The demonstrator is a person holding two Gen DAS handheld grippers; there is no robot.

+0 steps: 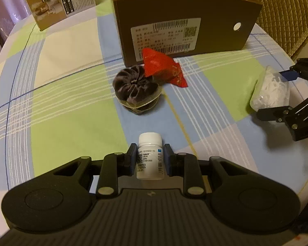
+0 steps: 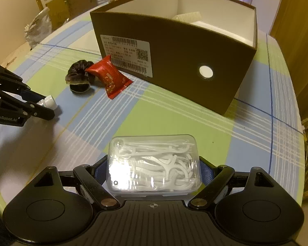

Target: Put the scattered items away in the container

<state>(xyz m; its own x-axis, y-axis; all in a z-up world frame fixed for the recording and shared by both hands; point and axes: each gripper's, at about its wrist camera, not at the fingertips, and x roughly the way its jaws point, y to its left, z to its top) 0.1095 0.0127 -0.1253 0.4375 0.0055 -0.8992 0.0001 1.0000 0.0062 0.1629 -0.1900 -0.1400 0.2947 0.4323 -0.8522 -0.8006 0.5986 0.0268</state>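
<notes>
Checked cloth (image 1: 71, 94) covers the table, brown box (image 2: 174, 61) open.
Left gripper (image 1: 150, 160) clamps a white bottle (image 1: 150, 155); right gripper (image 2: 154, 172) clamps a clear floss-pick case (image 2: 154, 162).

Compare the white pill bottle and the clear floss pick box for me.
The white pill bottle is opaque and cylindrical with a printed label; the clear floss pick box is a see-through, flat rounded rectangle showing white picks inside. The bottle is narrow between the pads; the box is wide and spreads them far apart. The left gripper clamps the bottle, the right gripper the box. Both are outside the brown cardboard box.
</notes>
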